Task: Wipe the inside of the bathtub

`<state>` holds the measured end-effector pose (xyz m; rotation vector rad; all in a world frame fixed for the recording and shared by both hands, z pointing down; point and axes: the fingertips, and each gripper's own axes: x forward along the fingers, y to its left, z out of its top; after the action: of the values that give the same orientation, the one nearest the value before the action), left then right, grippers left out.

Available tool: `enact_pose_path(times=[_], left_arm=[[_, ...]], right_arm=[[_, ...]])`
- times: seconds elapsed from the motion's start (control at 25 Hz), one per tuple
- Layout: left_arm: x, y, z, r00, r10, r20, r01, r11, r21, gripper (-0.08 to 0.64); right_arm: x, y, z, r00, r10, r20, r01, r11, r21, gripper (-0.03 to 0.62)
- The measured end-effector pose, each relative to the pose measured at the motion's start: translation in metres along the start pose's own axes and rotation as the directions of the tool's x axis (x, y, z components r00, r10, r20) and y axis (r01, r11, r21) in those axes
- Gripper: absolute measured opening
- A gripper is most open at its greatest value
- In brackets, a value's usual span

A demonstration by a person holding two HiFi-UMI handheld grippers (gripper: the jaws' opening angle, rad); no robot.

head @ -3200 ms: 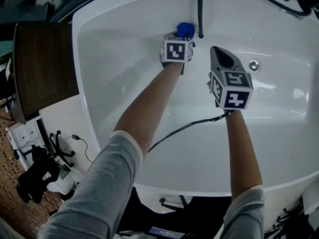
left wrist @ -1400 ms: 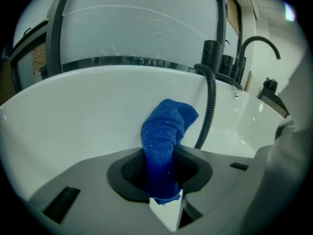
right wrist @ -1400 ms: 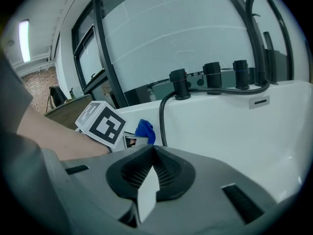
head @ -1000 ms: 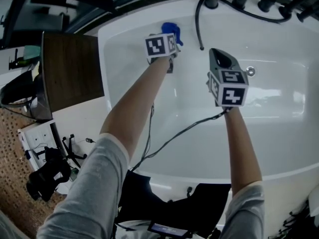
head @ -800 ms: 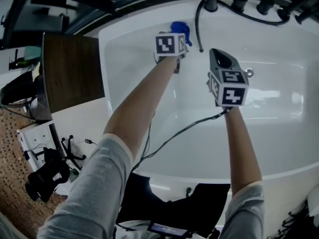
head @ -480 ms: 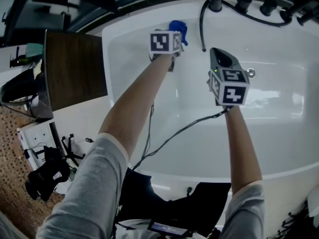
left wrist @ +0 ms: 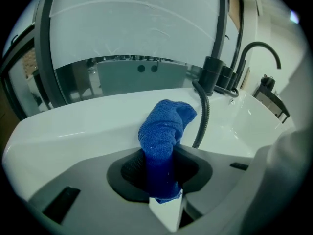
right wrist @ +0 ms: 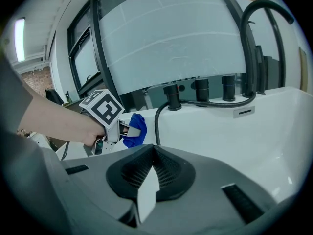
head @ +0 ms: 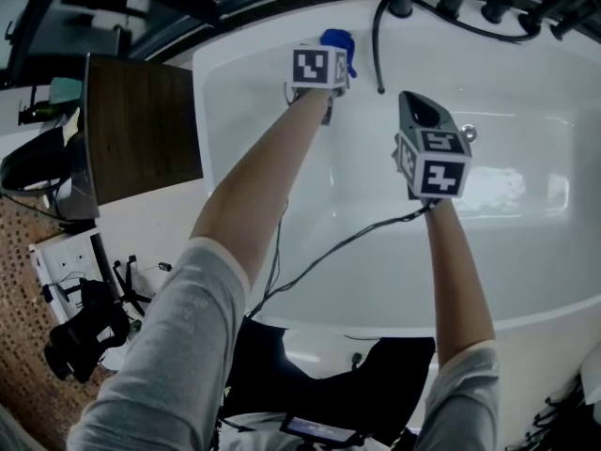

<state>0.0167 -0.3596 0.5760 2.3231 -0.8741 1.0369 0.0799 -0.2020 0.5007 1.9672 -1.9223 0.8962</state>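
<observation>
The white bathtub [head: 526, 252] fills the head view. My left gripper [head: 324, 56] is at the tub's far wall, near the rim, shut on a blue cloth [head: 339, 45]. In the left gripper view the blue cloth [left wrist: 164, 136] sticks out from between the jaws and its bunched end lies against the white wall. My right gripper [head: 420, 113] hovers over the middle of the tub, its jaws closed together with nothing between them. The right gripper view shows the left gripper [right wrist: 128, 128] with the blue cloth [right wrist: 137, 129] at the tub's edge.
A black shower hose [head: 377, 36] hangs down the far wall just right of the cloth, from black taps [head: 449, 1] on the rim. A round overflow fitting [head: 468, 133] is beside the right gripper. A dark wooden stool [head: 136, 120] stands left of the tub. A cable [head: 329, 252] trails over the near rim.
The left gripper with the blue cloth has slid a little right and up along the far wall. The right gripper has stayed about where it was.
</observation>
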Motion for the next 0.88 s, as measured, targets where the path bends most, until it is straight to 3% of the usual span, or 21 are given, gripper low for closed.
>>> enact_pose_path(times=[0.12,0.24,0.36,0.48,0.88], left_arm=[[-0.007,-0.013,-0.002,0.999,-0.041,-0.011,0.042,0.999,0.023,0.121],[-0.032,-0.008,-0.001,1.0,-0.015,0.004,0.014,0.998,0.059,0.123],[-0.067,-0.008,0.01,0.997,0.013,0.077,-0.021,0.994,0.107,0.123],[-0.108,-0.027,0.008,0.995,-0.016,0.096,0.009,0.997,0.079,0.123],[-0.276,-0.096,0.016,0.97,0.014,0.241,-0.019,1.0,0.017,0.123]], right_arm=[[-0.009,-0.001,0.001,1.0,-0.01,-0.002,0.01,1.0,-0.002,0.009],[-0.025,0.0,0.003,1.0,-0.009,-0.004,0.009,1.0,0.009,0.009],[-0.048,-0.001,0.007,1.0,-0.006,-0.012,0.006,1.0,0.025,0.009],[-0.082,0.003,0.022,1.0,-0.002,-0.024,0.003,1.0,0.03,0.009],[-0.225,0.015,0.038,0.999,0.039,-0.038,-0.037,0.998,0.047,0.009]])
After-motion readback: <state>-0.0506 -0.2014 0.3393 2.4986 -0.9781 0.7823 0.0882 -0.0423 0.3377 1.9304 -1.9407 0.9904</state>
